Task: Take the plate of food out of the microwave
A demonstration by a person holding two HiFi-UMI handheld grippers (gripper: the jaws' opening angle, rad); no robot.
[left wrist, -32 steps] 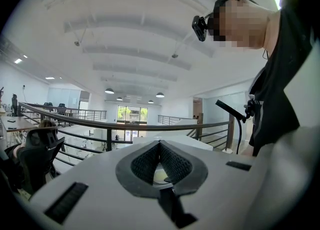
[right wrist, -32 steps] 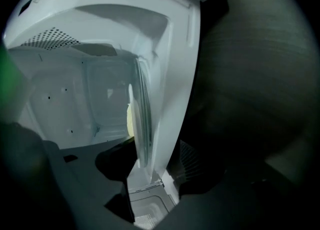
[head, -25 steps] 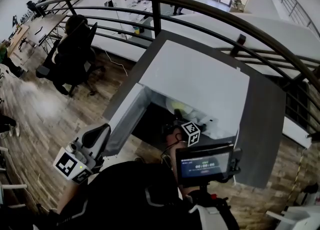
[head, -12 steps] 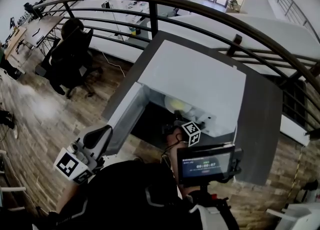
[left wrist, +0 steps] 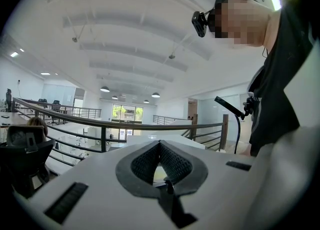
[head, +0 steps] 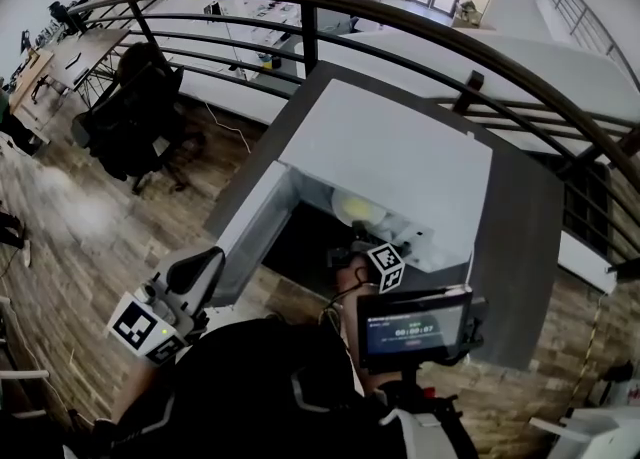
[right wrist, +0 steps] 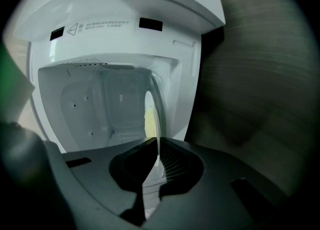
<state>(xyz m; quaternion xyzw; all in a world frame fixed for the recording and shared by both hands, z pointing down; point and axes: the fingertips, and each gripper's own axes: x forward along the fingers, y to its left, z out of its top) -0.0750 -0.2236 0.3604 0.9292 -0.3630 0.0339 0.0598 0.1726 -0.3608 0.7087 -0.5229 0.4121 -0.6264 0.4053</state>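
Two grippers, one plate, one microwave. Right gripper (right wrist: 158, 149): jaws just closed, now pinching the plate (right wrist: 150, 116) by its rim, seen edge-on. The plate, with yellowish food, is inside the open white microwave (right wrist: 125, 28). Left gripper (left wrist: 160, 146): jaws pressed together, empty, apart from the microwave.

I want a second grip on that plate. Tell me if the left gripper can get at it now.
Probably not directly. The left gripper hangs outside the open microwave door, which stands between it and the plate. The right gripper, its jaws just closed on the plate's rim, occupies the opening.
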